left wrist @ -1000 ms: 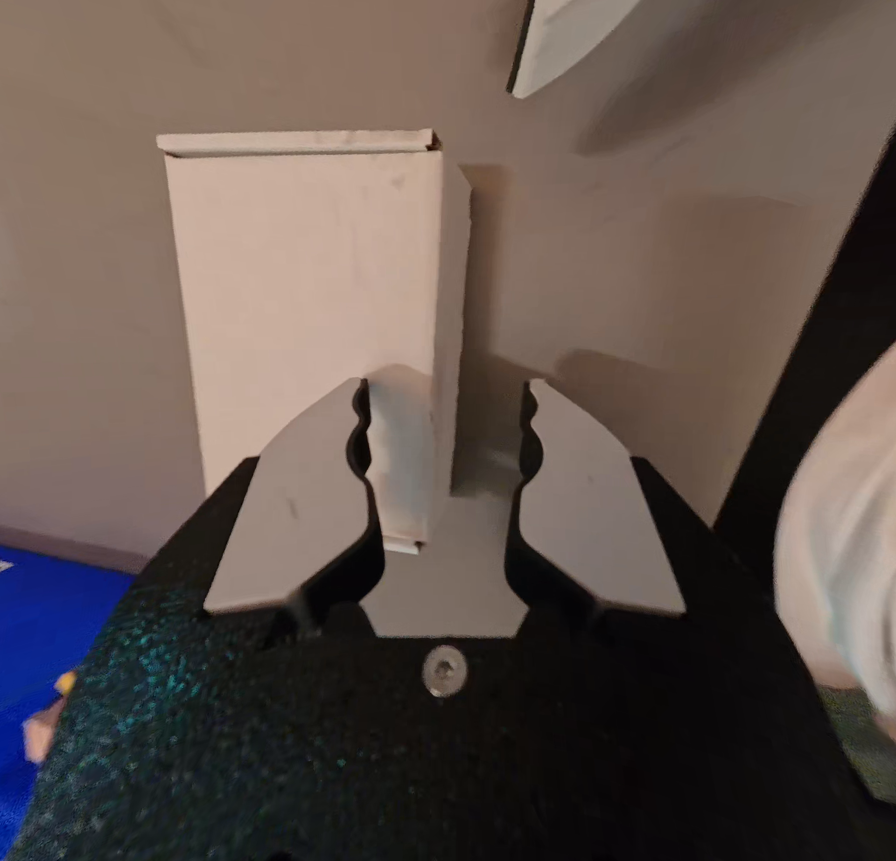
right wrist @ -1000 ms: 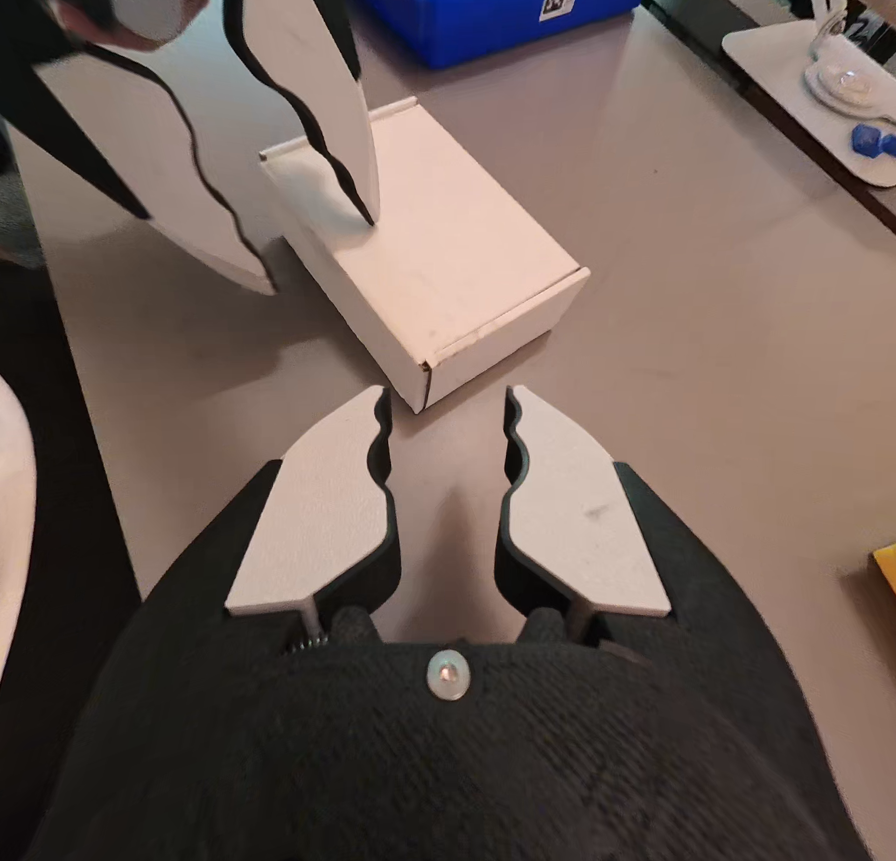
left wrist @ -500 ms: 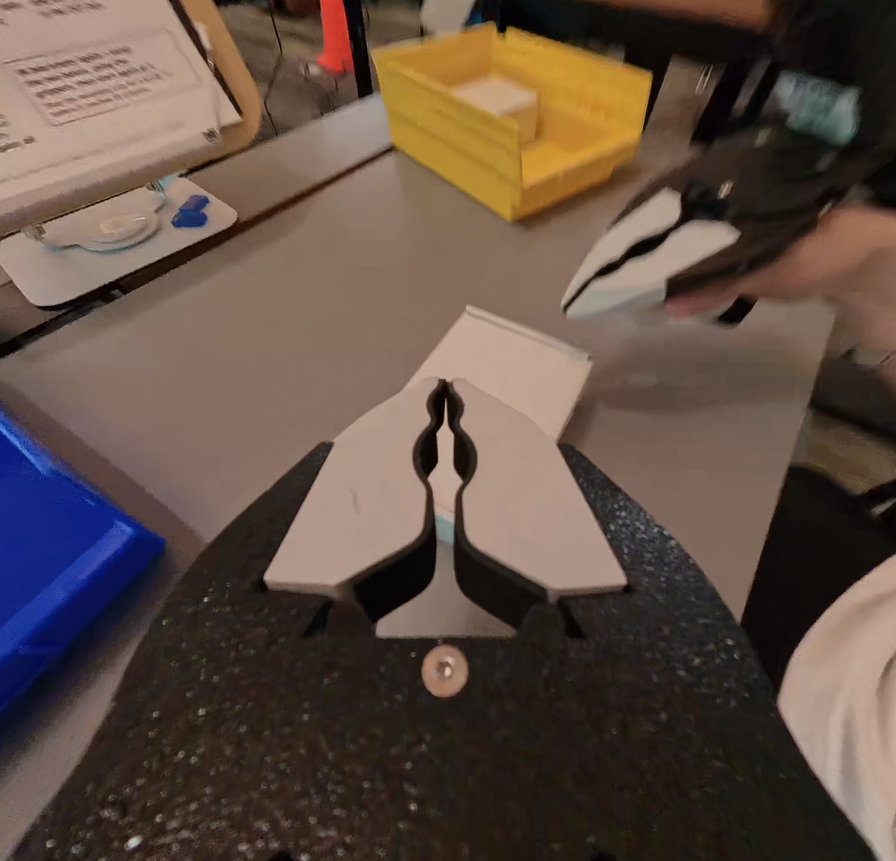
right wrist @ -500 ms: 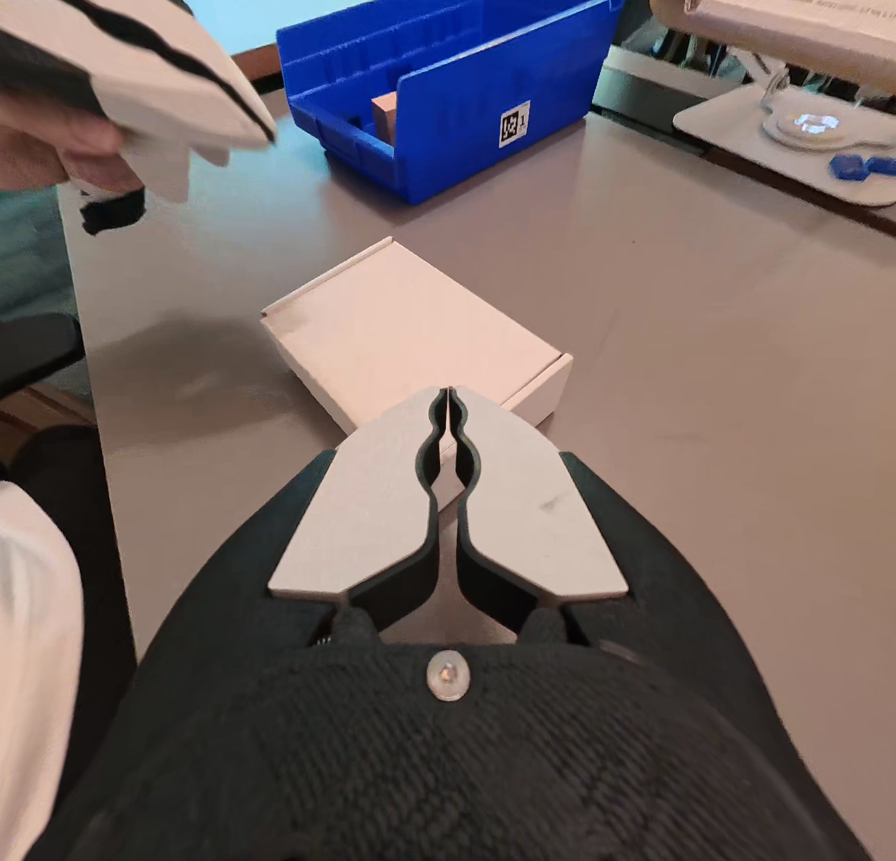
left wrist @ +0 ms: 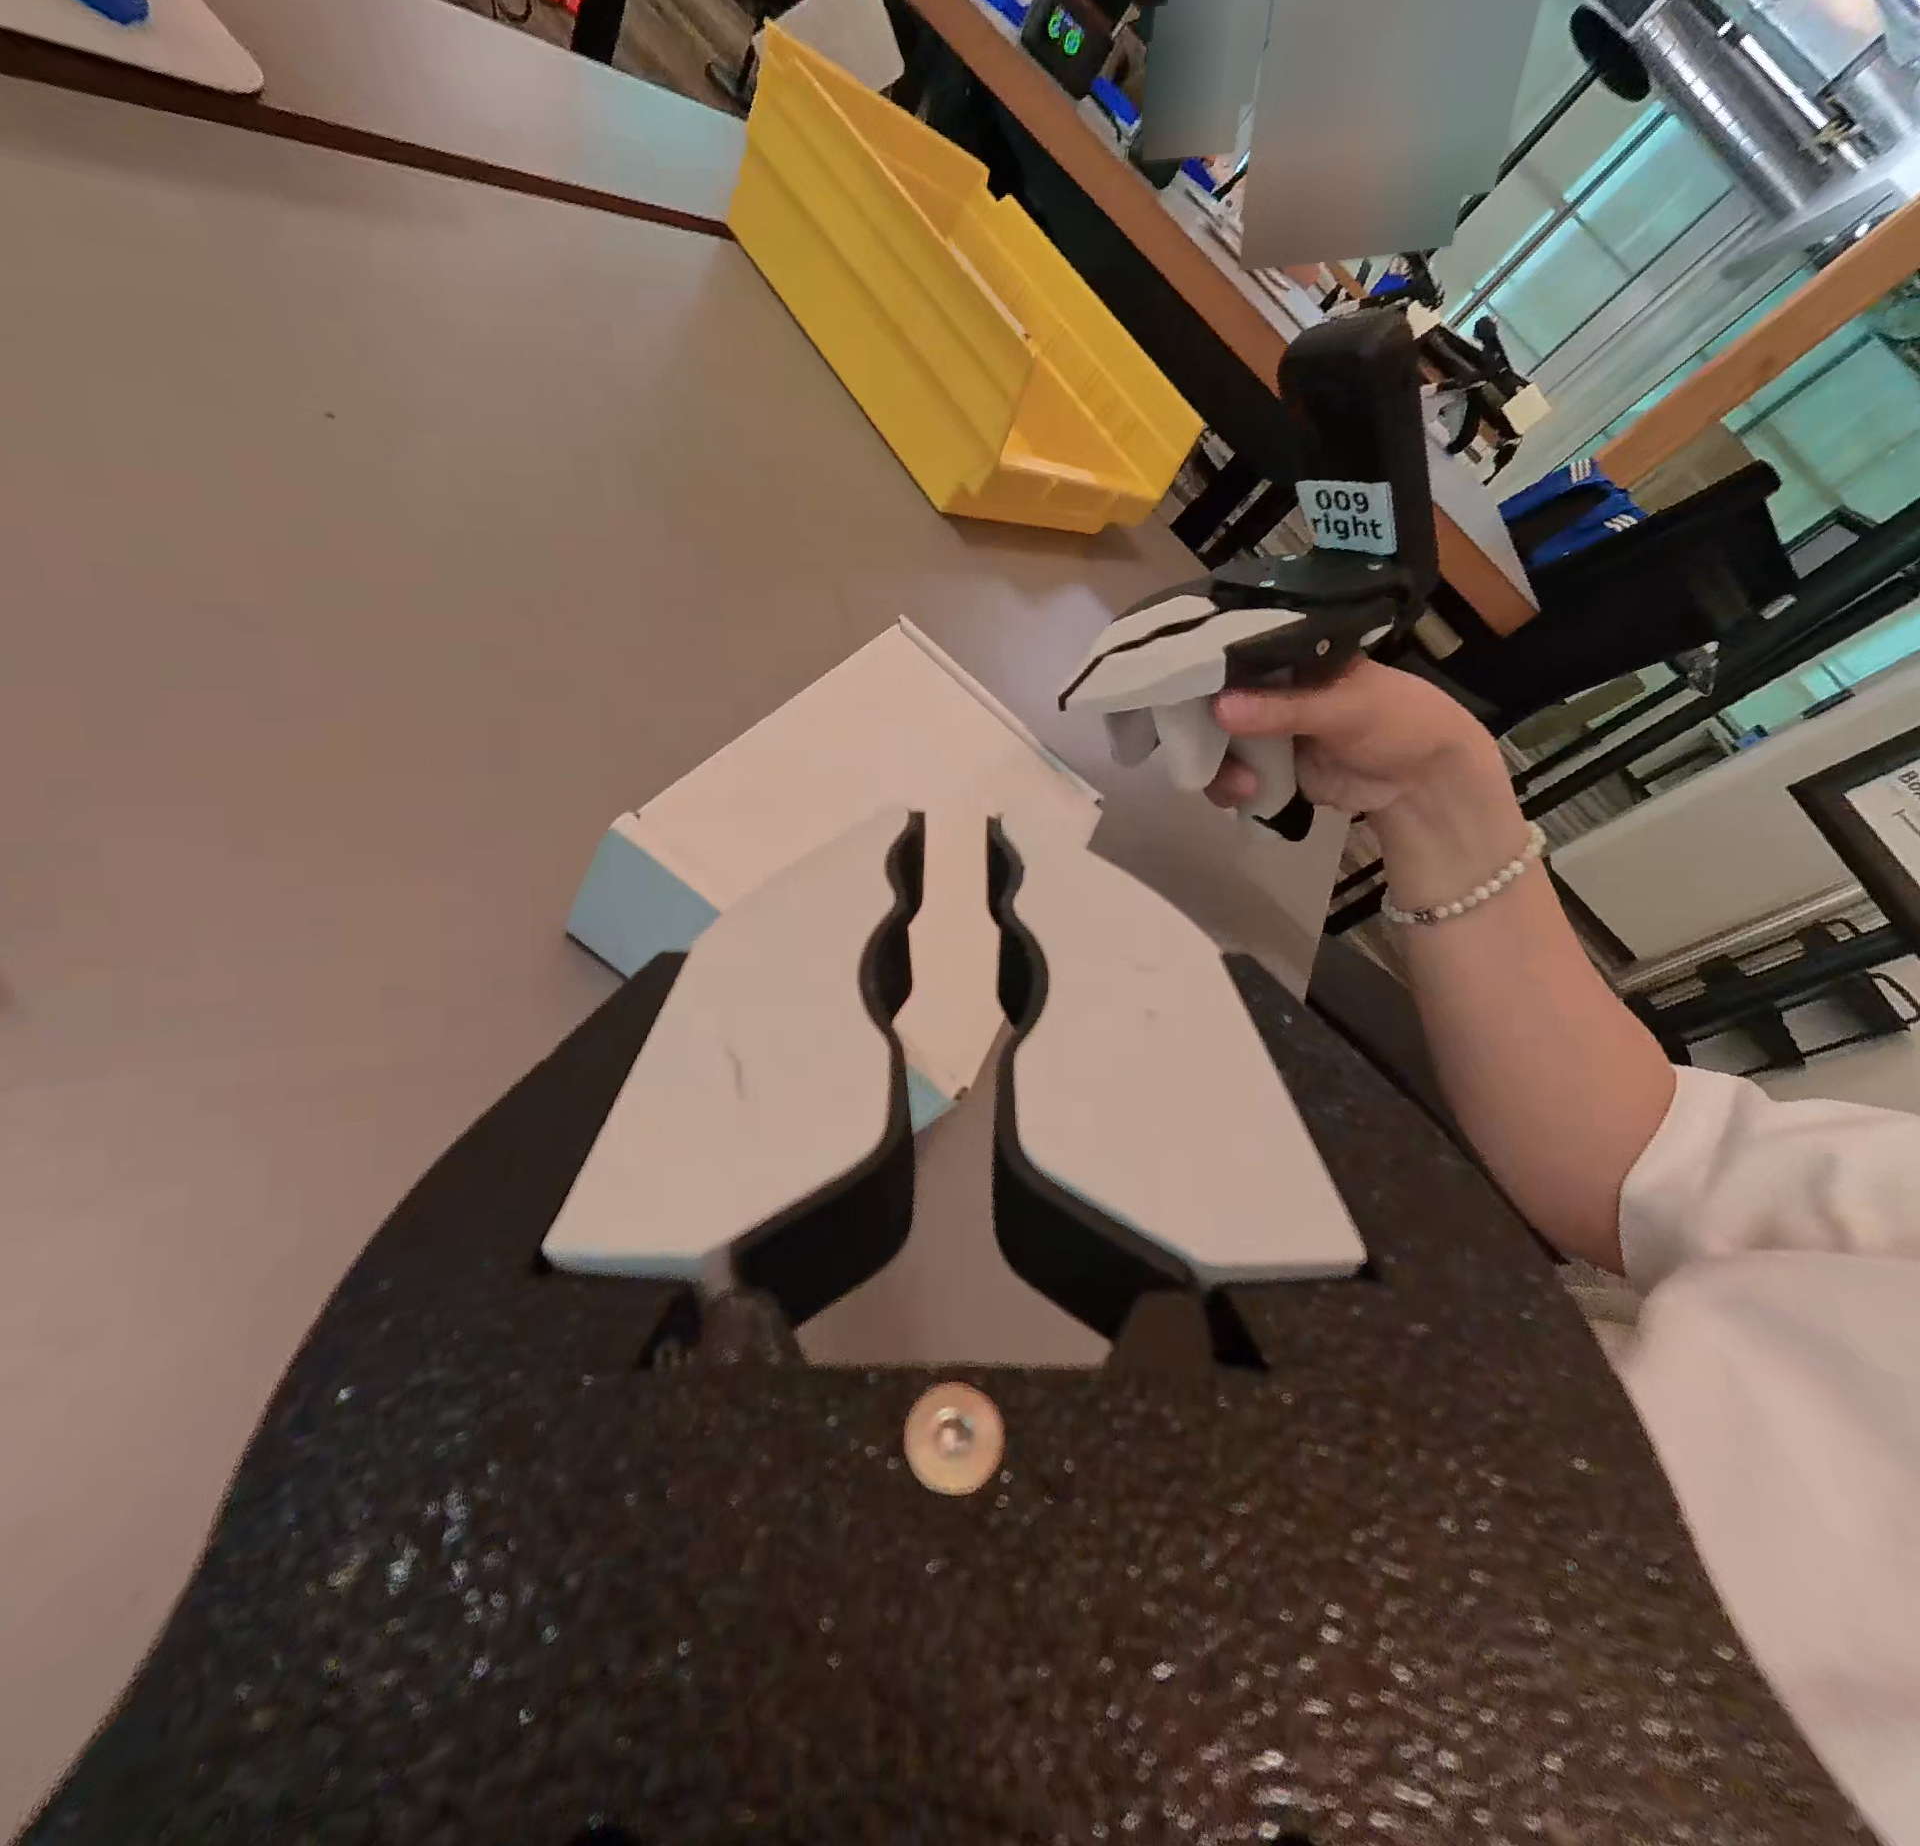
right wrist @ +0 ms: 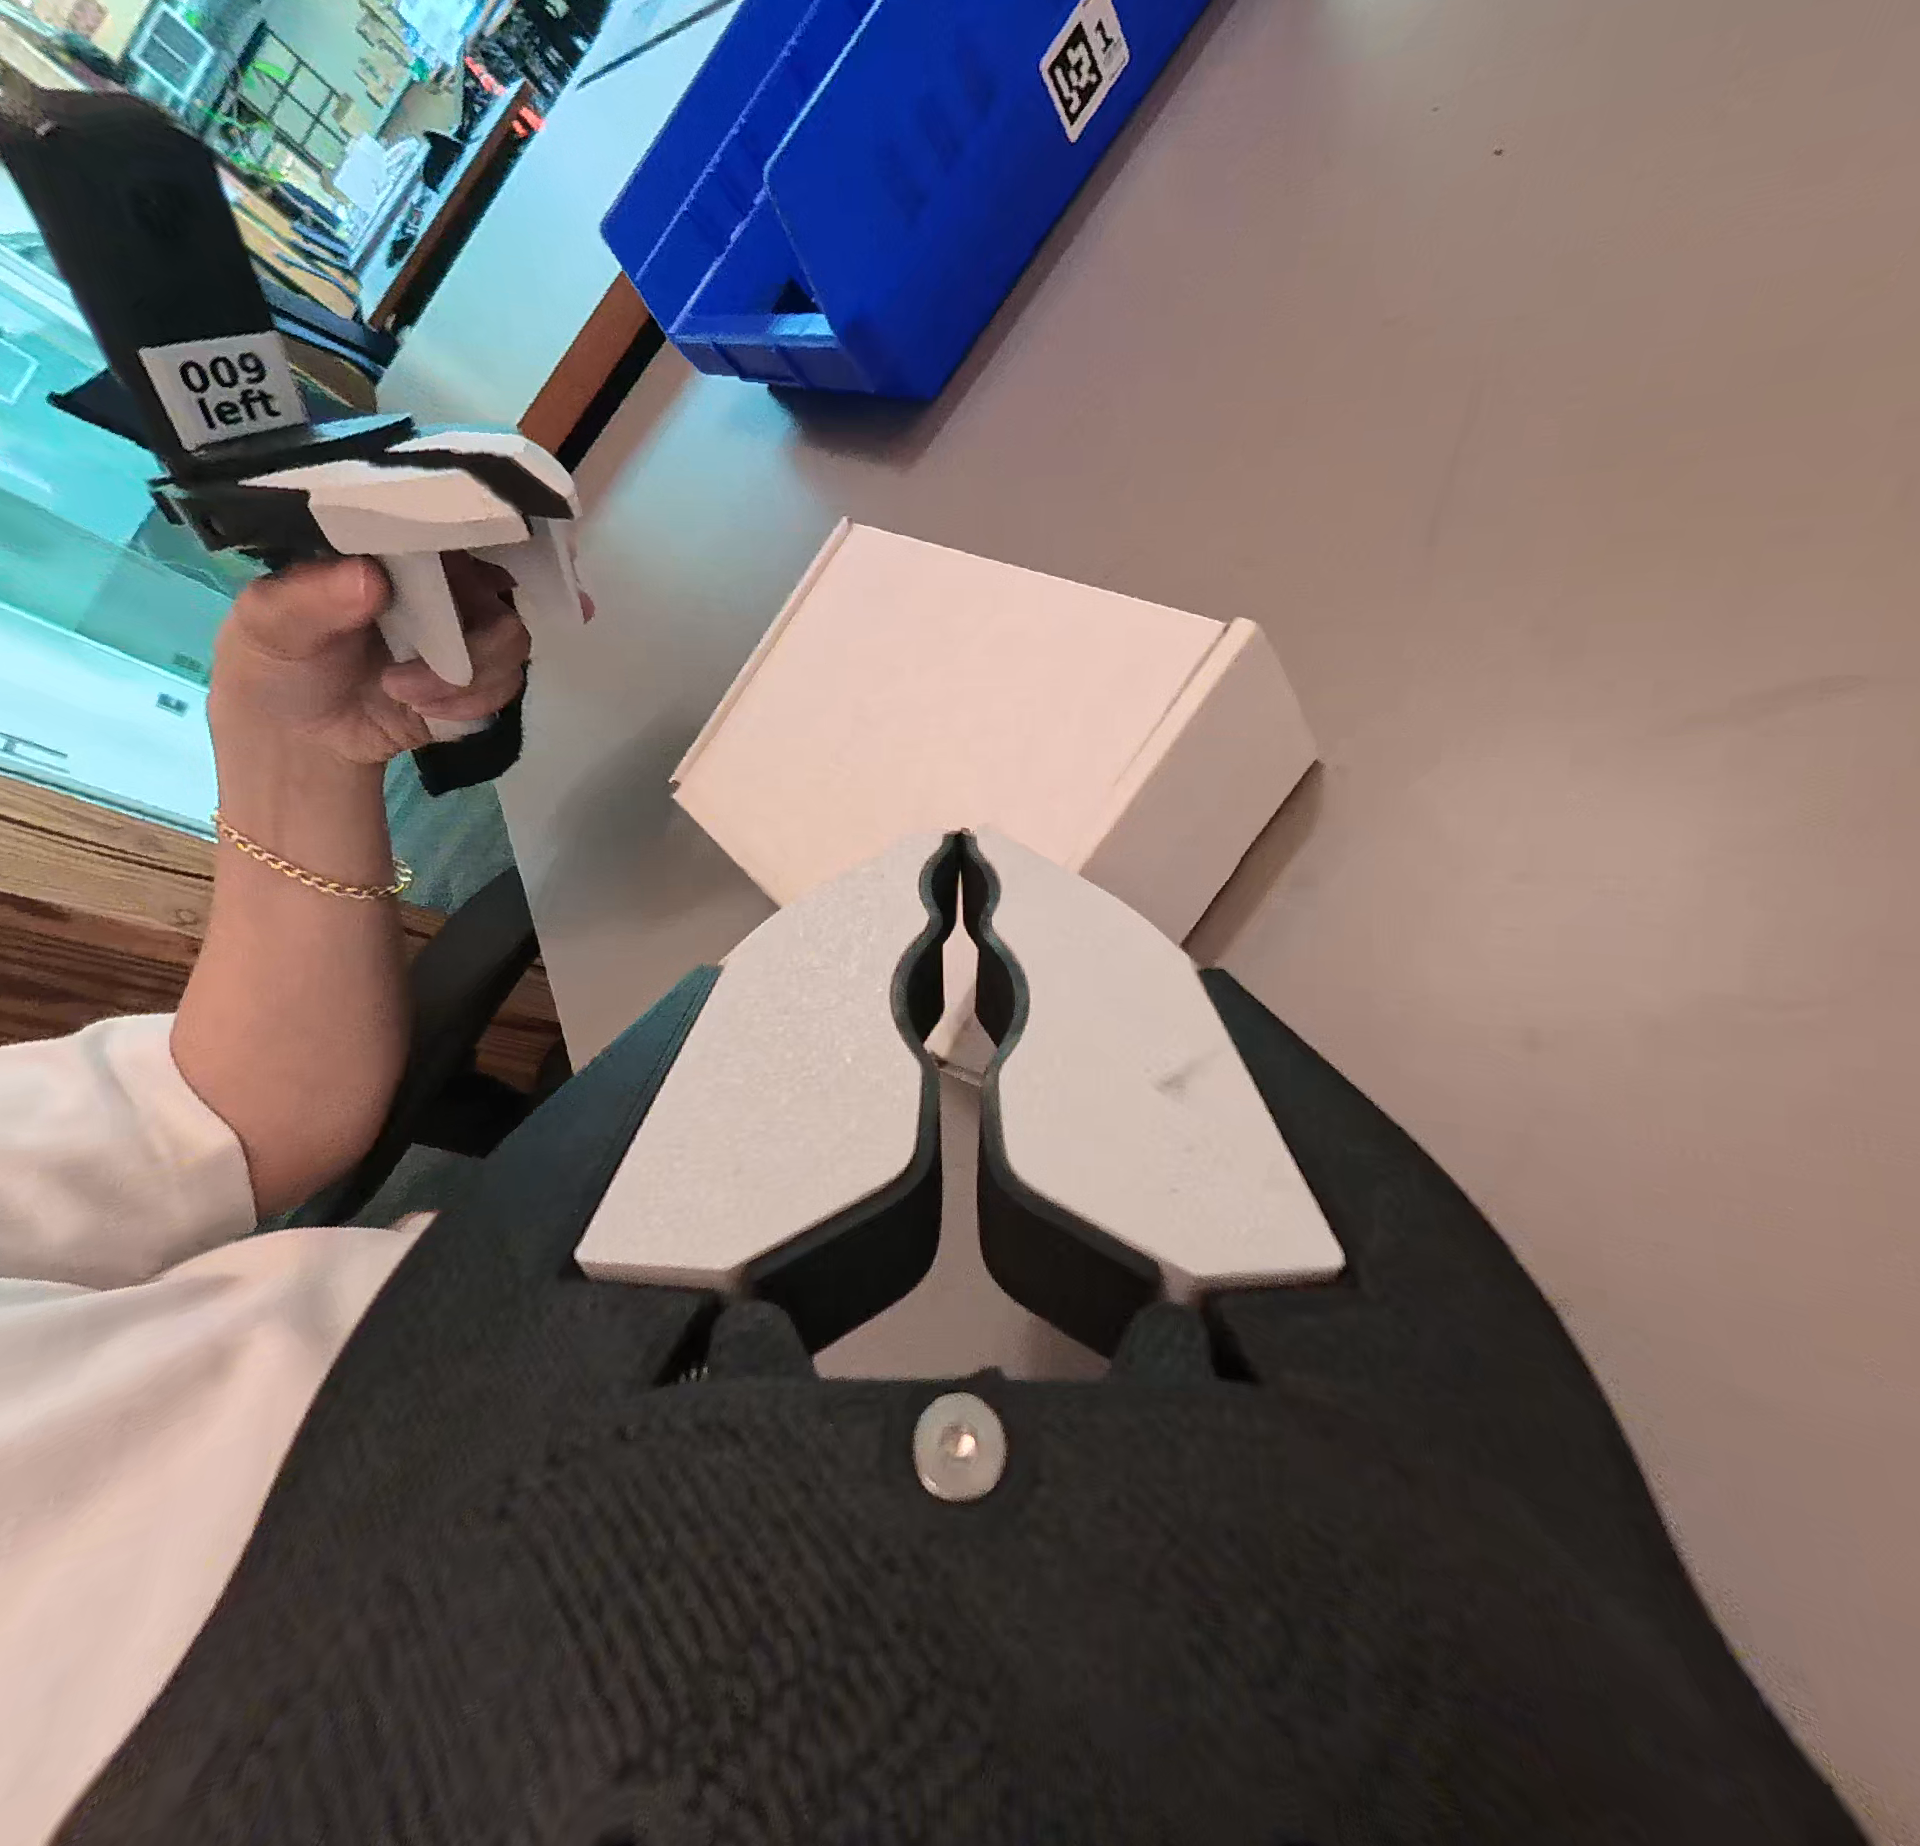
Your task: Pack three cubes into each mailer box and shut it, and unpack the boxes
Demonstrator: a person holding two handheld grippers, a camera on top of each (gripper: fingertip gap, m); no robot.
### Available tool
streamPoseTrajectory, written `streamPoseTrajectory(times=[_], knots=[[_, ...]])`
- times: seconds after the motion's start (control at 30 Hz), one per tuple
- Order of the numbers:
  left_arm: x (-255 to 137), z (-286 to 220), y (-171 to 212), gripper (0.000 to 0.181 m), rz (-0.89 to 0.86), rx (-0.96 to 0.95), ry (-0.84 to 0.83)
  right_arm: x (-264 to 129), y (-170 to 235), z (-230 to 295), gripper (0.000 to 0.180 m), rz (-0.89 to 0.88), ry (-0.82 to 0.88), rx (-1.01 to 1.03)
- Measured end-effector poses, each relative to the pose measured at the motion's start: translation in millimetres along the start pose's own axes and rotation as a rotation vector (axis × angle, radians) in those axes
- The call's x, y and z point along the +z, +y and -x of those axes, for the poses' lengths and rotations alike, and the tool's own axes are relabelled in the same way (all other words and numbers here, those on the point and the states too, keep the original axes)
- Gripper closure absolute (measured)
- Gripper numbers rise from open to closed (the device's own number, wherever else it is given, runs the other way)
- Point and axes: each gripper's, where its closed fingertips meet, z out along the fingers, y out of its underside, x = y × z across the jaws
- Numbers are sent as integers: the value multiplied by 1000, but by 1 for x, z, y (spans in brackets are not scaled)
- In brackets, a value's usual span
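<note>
A white mailer box (left wrist: 862, 757) lies closed on the grey table (left wrist: 312, 549); it also shows in the right wrist view (right wrist: 966, 684). My left gripper (left wrist: 954, 825) hovers above the box's near end, its fingers parted by a narrow gap with nothing between them. It shows side-on in the right wrist view (right wrist: 561, 492), held in a hand left of the box. My right gripper (right wrist: 961, 840) is shut and empty above the box's near corner. In the left wrist view it (left wrist: 1075, 690) is held up beside the box's right edge. No cubes are in view.
A yellow bin (left wrist: 935, 321) stands on the far side of the table in the left wrist view. A blue bin (right wrist: 935, 134) with a square marker stands beyond the box in the right wrist view. The table edge (right wrist: 540, 861) runs left of the box. Spacing between my two grippers at the tips: around 15 centimeters.
Both grippers have lifted and tilted away from the box. The left gripper's fingers, shut half a second ago, have parted slightly. The right gripper stays shut. The box has not moved.
</note>
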Motion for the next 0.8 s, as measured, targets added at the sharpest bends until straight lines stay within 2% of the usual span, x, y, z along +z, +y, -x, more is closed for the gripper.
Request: streamPoseTrajectory(times=[0.13,0.2,0.27,0.43,0.57,0.7,0.8], knots=[[4,4,7,171,37,-31,0,1,3,2,180,-7,0,-30],[12,6,13,179,56,-111,30,-1,4,0,173,-19,27,-55],[23,10,21,181,74,-193,42,-4,7,-5,168,-20,67,-58],[34,27,42,181,157,-274,-24,-14,6,-15,132,-49,121,-17],[28,31,45,181,203,-172,-96,-19,7,-31,106,-27,168,55],[21,36,48,181,250,-77,-171,-7,14,-32,104,50,106,153],[17,39,49,181,265,-36,-213,-1,4,-21,102,34,-6,215]])
